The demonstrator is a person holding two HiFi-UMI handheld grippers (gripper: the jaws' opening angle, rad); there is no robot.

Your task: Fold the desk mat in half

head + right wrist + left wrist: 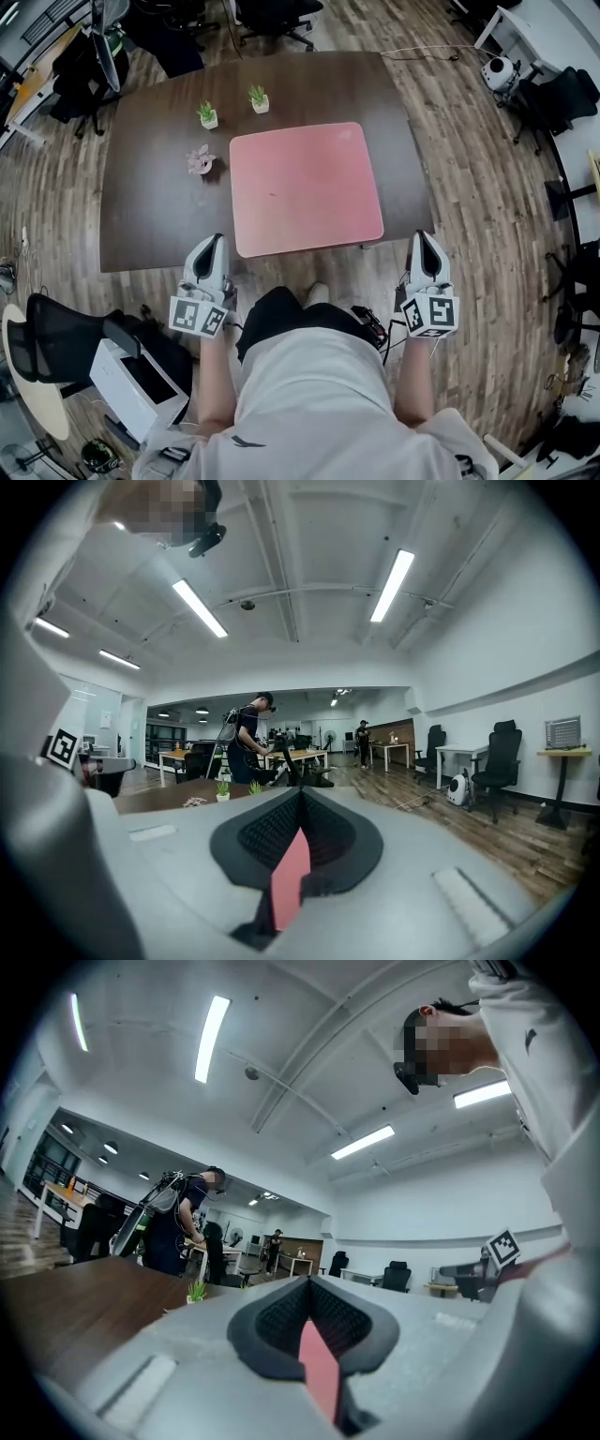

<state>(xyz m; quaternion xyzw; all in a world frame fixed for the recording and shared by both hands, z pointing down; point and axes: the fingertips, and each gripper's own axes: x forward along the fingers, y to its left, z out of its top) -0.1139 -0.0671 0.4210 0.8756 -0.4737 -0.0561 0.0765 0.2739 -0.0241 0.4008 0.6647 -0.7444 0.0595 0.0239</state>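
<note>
A pink desk mat (305, 187) lies flat and unfolded on the dark brown table (150, 187), its near edge at the table's front edge. My left gripper (214, 242) hangs just off the front edge, left of the mat's near left corner, apart from it. My right gripper (427, 238) is off the front edge too, right of the near right corner. Both are shut with nothing held. In the left gripper view the left gripper (309, 1283) has its jaws together. The right gripper (300, 794) looks the same in its own view. Each shows a thin pink sliver in the slit.
Two small green potted plants (207, 115) (259, 98) and a pink ornament (201, 161) stand on the table left of and behind the mat. A black chair (56, 337) and a white box (141, 384) sit at my left. A person (248, 738) works at a far desk.
</note>
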